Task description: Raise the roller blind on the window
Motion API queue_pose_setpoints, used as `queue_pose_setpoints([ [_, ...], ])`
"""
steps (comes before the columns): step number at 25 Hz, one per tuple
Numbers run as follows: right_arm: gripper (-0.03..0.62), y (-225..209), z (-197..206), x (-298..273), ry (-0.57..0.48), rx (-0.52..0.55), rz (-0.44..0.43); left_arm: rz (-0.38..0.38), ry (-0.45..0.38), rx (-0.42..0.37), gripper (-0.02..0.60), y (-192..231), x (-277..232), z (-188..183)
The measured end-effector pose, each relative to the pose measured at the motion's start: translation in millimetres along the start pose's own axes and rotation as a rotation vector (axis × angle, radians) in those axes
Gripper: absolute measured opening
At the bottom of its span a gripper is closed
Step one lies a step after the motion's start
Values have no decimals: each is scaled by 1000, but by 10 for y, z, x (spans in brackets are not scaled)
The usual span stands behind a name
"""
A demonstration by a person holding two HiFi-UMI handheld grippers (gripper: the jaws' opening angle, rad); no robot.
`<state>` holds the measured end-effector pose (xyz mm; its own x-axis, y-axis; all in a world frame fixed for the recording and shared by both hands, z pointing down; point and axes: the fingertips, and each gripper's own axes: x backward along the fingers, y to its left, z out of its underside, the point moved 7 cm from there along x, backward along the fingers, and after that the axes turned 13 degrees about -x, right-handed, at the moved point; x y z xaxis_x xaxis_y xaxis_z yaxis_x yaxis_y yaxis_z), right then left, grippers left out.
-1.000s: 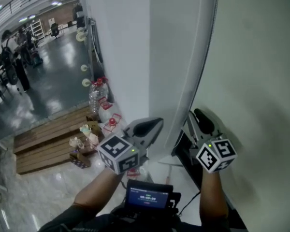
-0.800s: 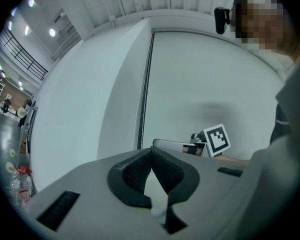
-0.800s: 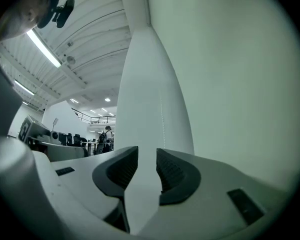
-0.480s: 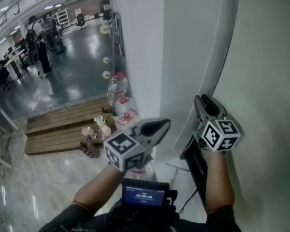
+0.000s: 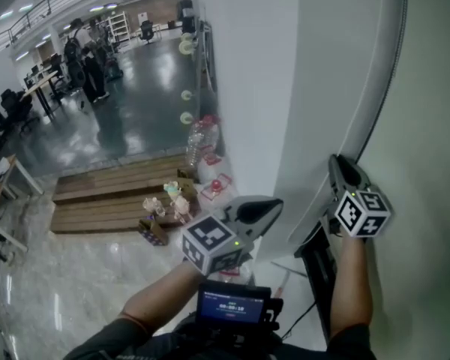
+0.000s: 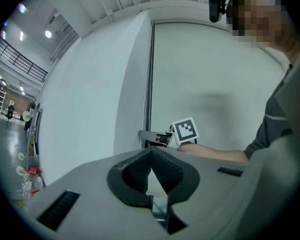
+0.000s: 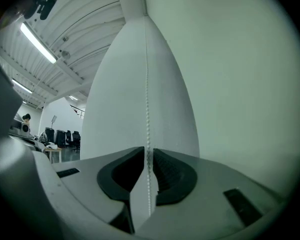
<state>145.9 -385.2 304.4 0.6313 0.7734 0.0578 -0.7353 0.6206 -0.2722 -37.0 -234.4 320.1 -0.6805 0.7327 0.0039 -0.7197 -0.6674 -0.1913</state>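
Right gripper view, item one: right gripper [image 7: 148, 150], jaws narrowly apart, bead chain [image 7: 147, 84] hanging straight down between them. The jaws have just been closing; a sliver of gap is seen beside the chain, so a firm pinch is not yet judged made.

Item two: left gripper [image 6: 151, 151], claw pressed together, nothing between the pads, held level before the white wall [image 5: 255, 88].

Item three: roller blind [image 5: 427, 111], pale fabric at the right of the head view, covering the window as far as is shown; its bottom edge is not in view.

Progress: the chain has been reached and bracketed. The grip, the pull and the whole raising of the blind are judged to be left.

Changes from the earlier frame: the right gripper is found higher and further right in the head view, brought up to the blind's edge where the chain hangs. The left gripper is little altered, its claw shut as before.
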Motion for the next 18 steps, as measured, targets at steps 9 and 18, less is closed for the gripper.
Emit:
queue_pose_setpoints([
  [9, 8, 81, 114, 197, -3, -44, -61, 43, -18, 0, -11, 128, -41, 44],
  [18, 6, 334, 159, 736, 13, -34, -107, 148, -83, -4, -11, 52, -288, -106],
])
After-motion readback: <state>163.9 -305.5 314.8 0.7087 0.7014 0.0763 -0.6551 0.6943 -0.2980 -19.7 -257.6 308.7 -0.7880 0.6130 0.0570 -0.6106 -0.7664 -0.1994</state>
